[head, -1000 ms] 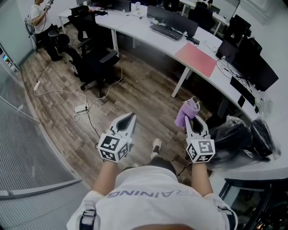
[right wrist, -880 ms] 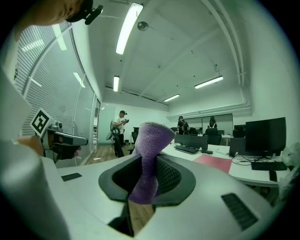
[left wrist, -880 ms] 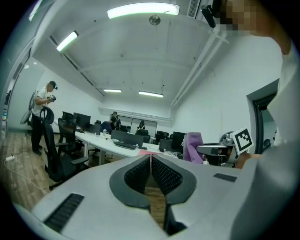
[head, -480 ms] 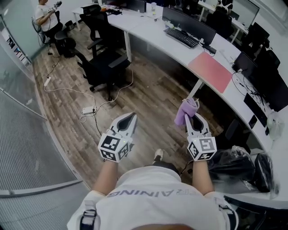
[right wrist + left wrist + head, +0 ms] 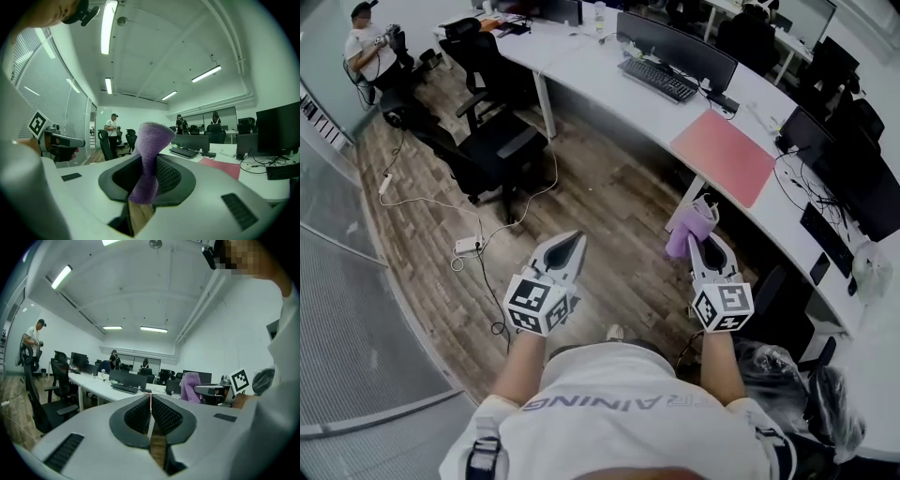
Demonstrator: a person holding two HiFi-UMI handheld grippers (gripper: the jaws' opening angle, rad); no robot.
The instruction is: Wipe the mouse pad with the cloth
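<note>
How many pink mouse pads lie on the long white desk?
1: the pink rectangular mouse pad lies on the white desk, right of the black keyboard. Monitors may hide others.

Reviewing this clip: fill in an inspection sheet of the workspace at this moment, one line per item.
Surface: long white desk, ahead of both grippers.
Job's things: pink mouse pad flat on the desk; purple cloth held in the air, away from the pad.
Clutter: keyboard and monitor further along the desk.
Grippers: right claw shut on the cloth; left claw shut, empty.
Cables: power strip with leads across the wood floor.
Surroundings: office chair; seated person far off.
</note>
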